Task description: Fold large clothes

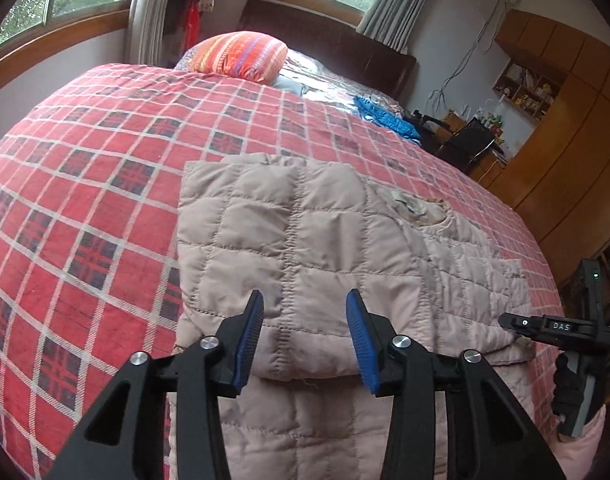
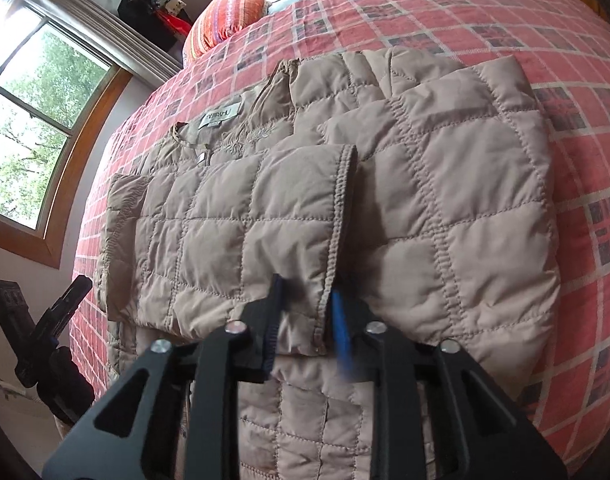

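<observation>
Jacket [image 2: 305, 208]: quilted, beige, spread flat on plaid bedspread [image 2: 585, 80] at frame centre, sleeves crossed over body to narrow it for folding. Right gripper [image 2: 307, 316]: narrowed astride sleeve cuff edge; contact unclear from motion blur. Left gripper [image 1: 305, 336]: wide open over near hem, holding nothing.

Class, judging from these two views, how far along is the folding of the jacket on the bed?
Done: both sleeves lie folded over the jacket body, which is spread on the bed. In hand: nothing gripped; the left gripper and right gripper hover over the near hem, jaws open. Left: folding the hem, which hangs over the bed edge, up toward the collar.
</observation>
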The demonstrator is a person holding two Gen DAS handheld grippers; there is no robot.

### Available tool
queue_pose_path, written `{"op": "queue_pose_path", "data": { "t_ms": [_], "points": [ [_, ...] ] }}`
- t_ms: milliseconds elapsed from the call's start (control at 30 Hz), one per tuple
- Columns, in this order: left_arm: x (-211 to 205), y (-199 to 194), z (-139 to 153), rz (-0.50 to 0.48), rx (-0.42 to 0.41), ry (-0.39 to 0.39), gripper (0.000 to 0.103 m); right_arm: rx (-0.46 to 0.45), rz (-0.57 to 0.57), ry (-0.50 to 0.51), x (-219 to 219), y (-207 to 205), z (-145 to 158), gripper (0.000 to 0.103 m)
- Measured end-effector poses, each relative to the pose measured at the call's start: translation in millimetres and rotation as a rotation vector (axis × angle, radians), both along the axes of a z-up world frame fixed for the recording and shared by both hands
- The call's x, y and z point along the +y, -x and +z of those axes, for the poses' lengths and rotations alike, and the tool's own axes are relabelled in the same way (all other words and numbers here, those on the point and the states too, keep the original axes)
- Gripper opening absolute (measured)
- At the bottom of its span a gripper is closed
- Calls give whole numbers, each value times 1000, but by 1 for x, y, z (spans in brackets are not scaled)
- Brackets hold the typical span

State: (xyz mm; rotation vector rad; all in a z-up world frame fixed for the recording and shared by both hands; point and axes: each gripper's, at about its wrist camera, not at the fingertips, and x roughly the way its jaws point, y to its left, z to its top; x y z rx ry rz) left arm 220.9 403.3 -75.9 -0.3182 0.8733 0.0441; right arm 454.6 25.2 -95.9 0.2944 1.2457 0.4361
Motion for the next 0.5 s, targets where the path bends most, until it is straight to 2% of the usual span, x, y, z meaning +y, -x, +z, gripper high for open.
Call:
{"op": "queue_pose_path", "data": {
  "t_ms": [33,67,167,267,333,500],
  "points": [
    [1,-3,-6,2,17,0,43,-5,-1,11,2,0,0,7],
    [1,-5,-12,1,28,-1,43,-12,0,10,2,-1,2,5],
    [0,-5,-22,-10,40,-24,43,-67,-25,-16,-9,2,21,3],
    [0,-6,-25,-33,47,-15,42,-95,-79,18,-30,1,34,3],
    [-1,-7,-27,-37,53,-19,42,-55,-78,-3,-35,-1,27,3],
    [-6,-10,-37,-54,72,-53,42,14,-78,60,-28,-6,-10,3]
  ]
}}
